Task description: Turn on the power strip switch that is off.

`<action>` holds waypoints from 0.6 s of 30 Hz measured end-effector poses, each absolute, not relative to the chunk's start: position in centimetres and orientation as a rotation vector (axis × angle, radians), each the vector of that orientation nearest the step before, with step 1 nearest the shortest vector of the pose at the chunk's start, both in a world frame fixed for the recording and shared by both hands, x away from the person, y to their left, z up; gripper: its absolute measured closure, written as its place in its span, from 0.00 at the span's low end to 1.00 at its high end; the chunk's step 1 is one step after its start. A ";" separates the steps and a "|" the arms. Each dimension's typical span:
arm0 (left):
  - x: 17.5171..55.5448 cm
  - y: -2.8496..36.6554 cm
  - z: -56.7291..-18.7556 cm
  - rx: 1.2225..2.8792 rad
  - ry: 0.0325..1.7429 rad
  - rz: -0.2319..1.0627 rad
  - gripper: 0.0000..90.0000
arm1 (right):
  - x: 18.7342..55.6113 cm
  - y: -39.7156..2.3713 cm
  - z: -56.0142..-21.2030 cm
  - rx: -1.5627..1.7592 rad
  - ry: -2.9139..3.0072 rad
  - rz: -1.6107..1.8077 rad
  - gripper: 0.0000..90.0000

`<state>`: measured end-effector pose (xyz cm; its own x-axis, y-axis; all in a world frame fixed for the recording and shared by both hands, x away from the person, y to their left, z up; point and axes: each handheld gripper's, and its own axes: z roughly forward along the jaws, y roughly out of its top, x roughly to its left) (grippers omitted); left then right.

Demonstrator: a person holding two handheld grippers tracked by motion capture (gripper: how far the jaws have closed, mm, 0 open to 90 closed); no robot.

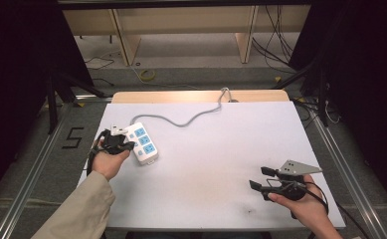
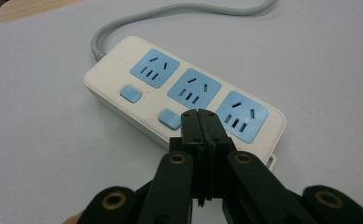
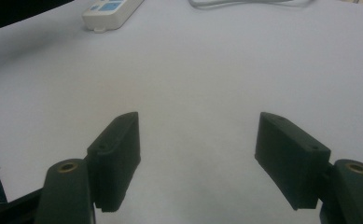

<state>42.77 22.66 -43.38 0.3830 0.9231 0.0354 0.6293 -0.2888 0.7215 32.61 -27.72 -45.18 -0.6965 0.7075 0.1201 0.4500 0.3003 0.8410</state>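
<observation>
A white power strip (image 1: 144, 143) with three blue sockets and blue switch buttons lies on the left of the white table (image 1: 211, 149), its grey cable (image 1: 181, 121) running to the back edge. My left gripper (image 1: 130, 145) is shut with nothing in it. In the left gripper view its closed tips (image 2: 198, 115) sit over the power strip (image 2: 137, 60), between the middle button (image 2: 170, 119) and the last socket (image 2: 242, 116). Whether they touch it I cannot tell. My right gripper (image 1: 259, 178) hovers open over the table's right front, its jaws wide apart around bare table (image 3: 198, 140).
The strip's end (image 3: 111, 10) appears far off in the right gripper view. A wooden board (image 1: 201, 96) edges the table's back. Metal rails, floor cables and wooden furniture legs lie beyond the table.
</observation>
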 end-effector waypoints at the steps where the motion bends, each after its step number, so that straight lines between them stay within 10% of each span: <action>1: 42.8 22.7 -43.4 2.023 1.332 0.609 1.00 | 32.6 -27.7 -45.2 1.054 2.298 1.347 0.35; 18: 43.9 23.0 -43.6 2.017 1.360 0.598 1.00 | 32.6 -27.7 -45.2 1.053 2.300 1.349 0.35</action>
